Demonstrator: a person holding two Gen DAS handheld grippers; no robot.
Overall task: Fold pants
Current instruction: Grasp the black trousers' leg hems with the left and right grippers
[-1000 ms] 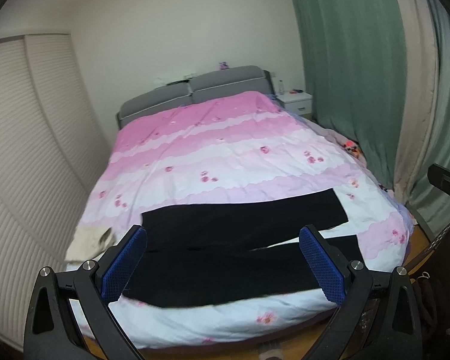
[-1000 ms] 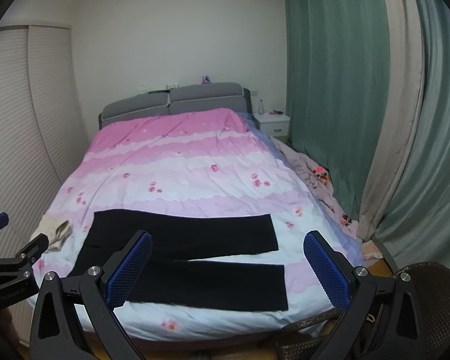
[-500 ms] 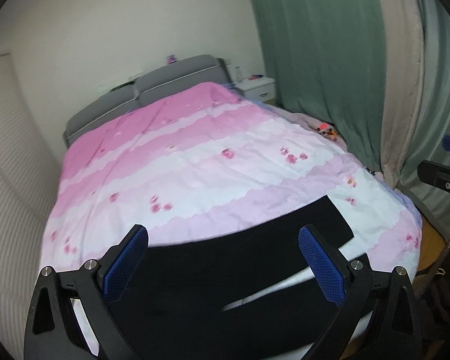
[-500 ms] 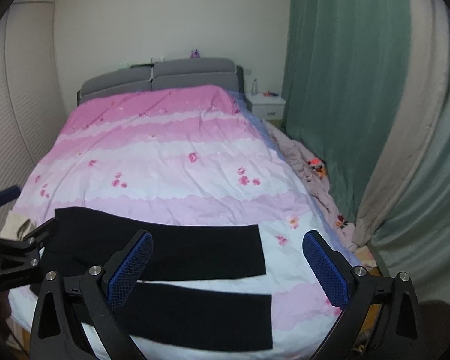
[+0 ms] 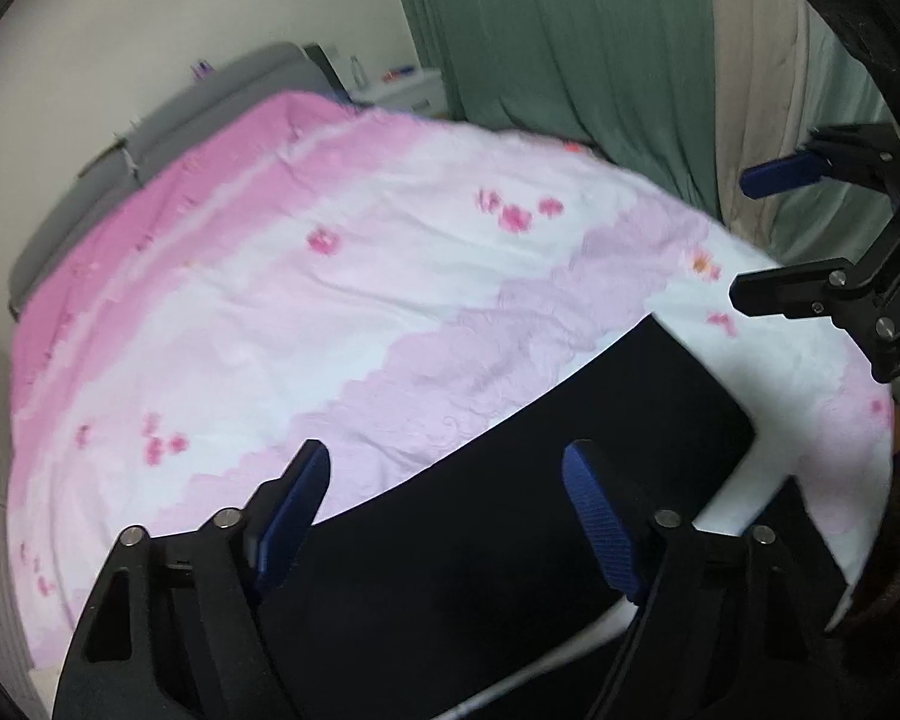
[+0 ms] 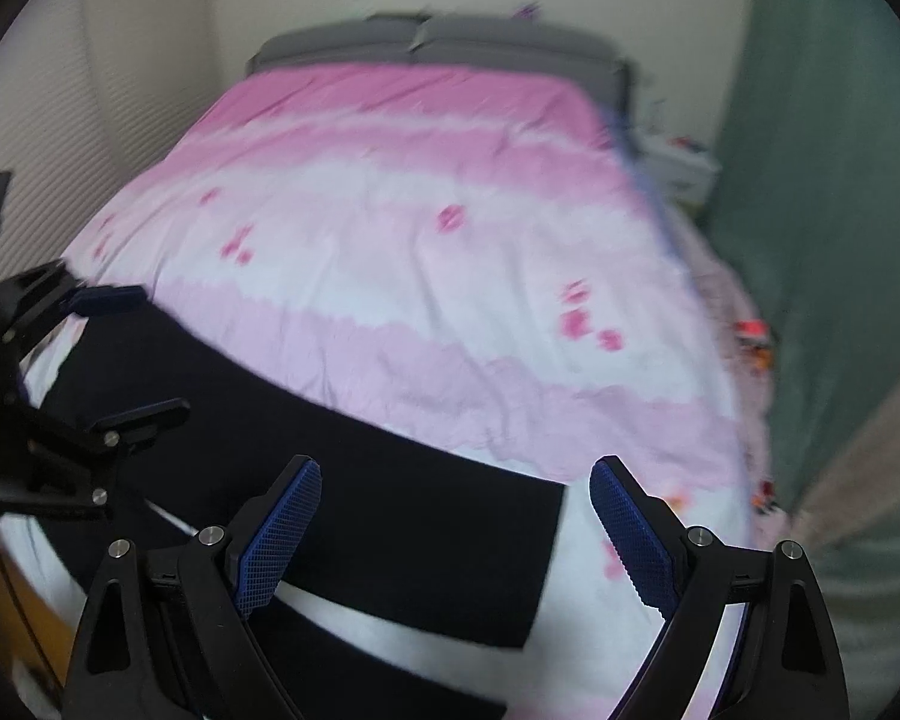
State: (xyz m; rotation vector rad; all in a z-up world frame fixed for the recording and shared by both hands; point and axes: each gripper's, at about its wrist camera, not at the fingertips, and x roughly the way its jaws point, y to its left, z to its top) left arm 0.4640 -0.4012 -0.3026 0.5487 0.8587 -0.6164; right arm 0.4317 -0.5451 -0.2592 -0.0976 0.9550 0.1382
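Black pants (image 5: 510, 528) lie flat across the foot of the bed, both legs stretched out side by side; they also show in the right wrist view (image 6: 402, 516). My left gripper (image 5: 447, 510) is open and empty, just above the far leg near the waist end. My right gripper (image 6: 456, 531) is open and empty, above the far leg near its hem. Each gripper shows in the other's view: the right one (image 5: 768, 240) at the right edge, the left one (image 6: 126, 354) at the left edge, both open.
The pants rest on a pink and white floral duvet (image 5: 342, 276) over the bed, with a grey headboard (image 6: 450, 39) at the far end. Green curtains (image 5: 570, 36) hang to the right. A white nightstand (image 5: 408, 87) stands beside the headboard. A ribbed white wardrobe (image 6: 72, 120) is on the left.
Both grippers have moved forward and down toward the pants, from a view of the whole bed to close above the far leg. Both have stayed open.
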